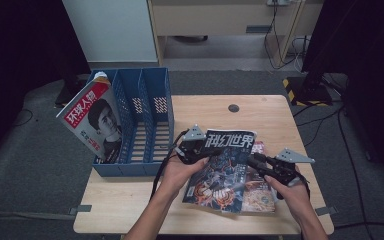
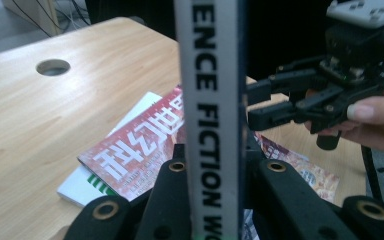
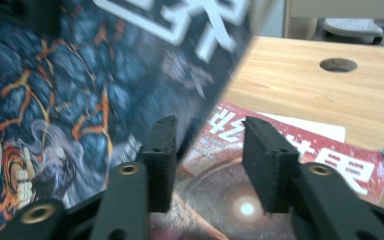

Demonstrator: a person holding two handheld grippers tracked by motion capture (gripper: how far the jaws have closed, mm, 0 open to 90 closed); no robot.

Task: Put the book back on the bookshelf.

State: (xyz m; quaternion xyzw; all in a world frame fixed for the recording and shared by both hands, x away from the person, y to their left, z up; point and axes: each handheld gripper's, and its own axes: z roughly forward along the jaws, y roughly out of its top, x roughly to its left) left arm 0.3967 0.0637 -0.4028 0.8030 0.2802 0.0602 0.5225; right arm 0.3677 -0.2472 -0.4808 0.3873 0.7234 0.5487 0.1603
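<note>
High view: left gripper clamps magazine spine above table front edge; right gripper apparently released beside it.

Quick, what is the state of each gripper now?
Left gripper: shut on the spine of the dark science fiction magazine.
Right gripper: open, jaws apart beside that magazine's edge.

The raised magazine has a dark blue cover veined with orange, white characters at its top, and a white spine with black letters. The magazine under it is red with white characters, over a white and green one. The desk is pale wood grain. The file rack is blue, holding a red-and-white portrait magazine. Both grippers' fingers are black.
</note>
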